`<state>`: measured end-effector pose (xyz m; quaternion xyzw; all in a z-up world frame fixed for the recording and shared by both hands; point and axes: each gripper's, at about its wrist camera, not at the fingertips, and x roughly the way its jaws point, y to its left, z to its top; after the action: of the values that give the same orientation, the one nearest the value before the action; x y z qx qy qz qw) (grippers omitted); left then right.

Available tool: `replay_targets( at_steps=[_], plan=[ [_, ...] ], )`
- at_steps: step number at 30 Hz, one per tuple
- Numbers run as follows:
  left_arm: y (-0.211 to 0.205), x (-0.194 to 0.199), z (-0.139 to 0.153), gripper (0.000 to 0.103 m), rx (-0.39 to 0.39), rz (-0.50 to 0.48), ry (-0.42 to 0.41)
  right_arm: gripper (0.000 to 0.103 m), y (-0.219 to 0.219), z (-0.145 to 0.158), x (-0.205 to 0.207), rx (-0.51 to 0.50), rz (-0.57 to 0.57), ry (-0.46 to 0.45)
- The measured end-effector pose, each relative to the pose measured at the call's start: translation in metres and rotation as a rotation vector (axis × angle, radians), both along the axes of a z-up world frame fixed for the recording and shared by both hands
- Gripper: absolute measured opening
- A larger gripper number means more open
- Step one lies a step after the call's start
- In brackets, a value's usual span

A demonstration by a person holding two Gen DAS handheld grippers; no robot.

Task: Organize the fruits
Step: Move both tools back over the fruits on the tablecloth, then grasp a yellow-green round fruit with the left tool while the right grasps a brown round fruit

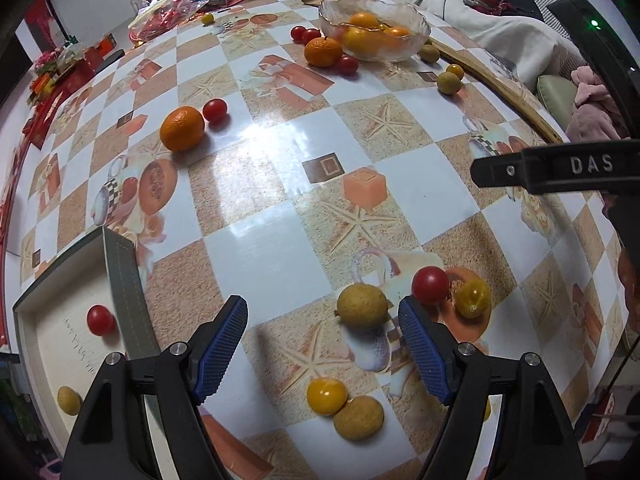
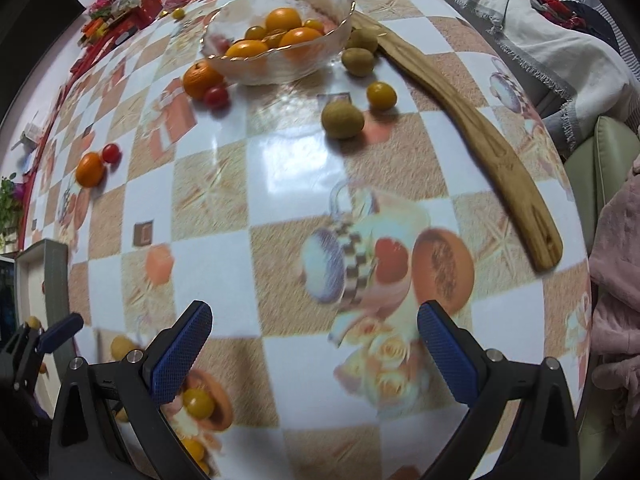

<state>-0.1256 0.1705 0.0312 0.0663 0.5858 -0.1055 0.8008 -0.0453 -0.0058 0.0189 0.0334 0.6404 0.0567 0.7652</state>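
Yellow-green fruit (image 1: 362, 305) lies on the surface (image 1: 280, 184) just ahead of the left claw (image 1: 322, 350), nearer its right finger; both the left and the right claw (image 2: 314, 354) are wide open and hold nothing.

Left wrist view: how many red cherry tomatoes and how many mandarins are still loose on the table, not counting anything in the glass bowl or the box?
Red cherry tomatoes: 5 (others at)
Mandarins: 2 (second at)
Total: 7
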Motion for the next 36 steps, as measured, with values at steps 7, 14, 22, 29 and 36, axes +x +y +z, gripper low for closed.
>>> replay_targets(
  at_steps=[7, 14, 22, 29, 36],
  plan=[
    [-0.01, 0.007, -0.007, 0.076, 0.006, 0.01, -0.002, 0.102, -0.01, -0.009, 0.034, -0.026, -0.018, -0.035],
    [-0.014, 0.01, -0.014, 0.064, 0.02, 0.046, 0.014, 0.085, -0.001, -0.011, 0.062, -0.059, 0.022, -0.095],
    [-0.015, 0.013, -0.011, 0.043, 0.014, 0.102, 0.004, 0.054, 0.004, -0.008, 0.081, -0.083, 0.059, -0.151],
    [-0.006, 0.017, -0.009, 0.024, -0.058, 0.159, 0.021, 0.03, -0.007, -0.003, 0.085, -0.012, 0.056, -0.151],
    [0.007, 0.016, 0.005, 0.024, -0.107, 0.203, 0.009, 0.03, -0.006, 0.006, 0.054, 0.036, 0.092, -0.145]
  ],
)
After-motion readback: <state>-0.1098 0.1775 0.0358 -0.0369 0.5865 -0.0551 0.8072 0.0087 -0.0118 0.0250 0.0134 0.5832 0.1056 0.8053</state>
